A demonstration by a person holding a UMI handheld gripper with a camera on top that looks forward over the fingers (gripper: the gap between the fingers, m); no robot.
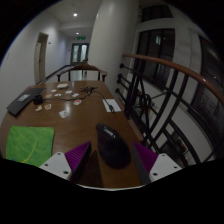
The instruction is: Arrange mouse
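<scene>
- Black mouse: seen between the two fingers of the tool, resting on the wooden counter. A strip of wood shows between the mouse and the left pad; on the right side the gap cannot be told for sure.
- Tool: fingers held apart, with the mouse standing between them. Purple pads are seen on the inner faces, one at either side of the mouse. White finger bodies are seen below the pads.
- Green mat: laid flat on the counter, to the left of the left finger and apart from the mouse.
- Dark flat case or tablet: placed near the far left edge of the counter, well beyond the green mat.
- Small items: cards and other small pieces are scattered across the far middle of the counter; they are too small to be named.
- White paper slip: laid near the right edge of the counter, beyond the mouse.
- Wooden handrail: curved, carried on black metal bars, running close along the right side of the counter. It is the nearest thing beside the mouse on that side.
- Doorway: seen at the far end of the room, with a green sign above it.
- Ground just ahead of the mouse: bare wood is seen as far as the scattered items.
</scene>
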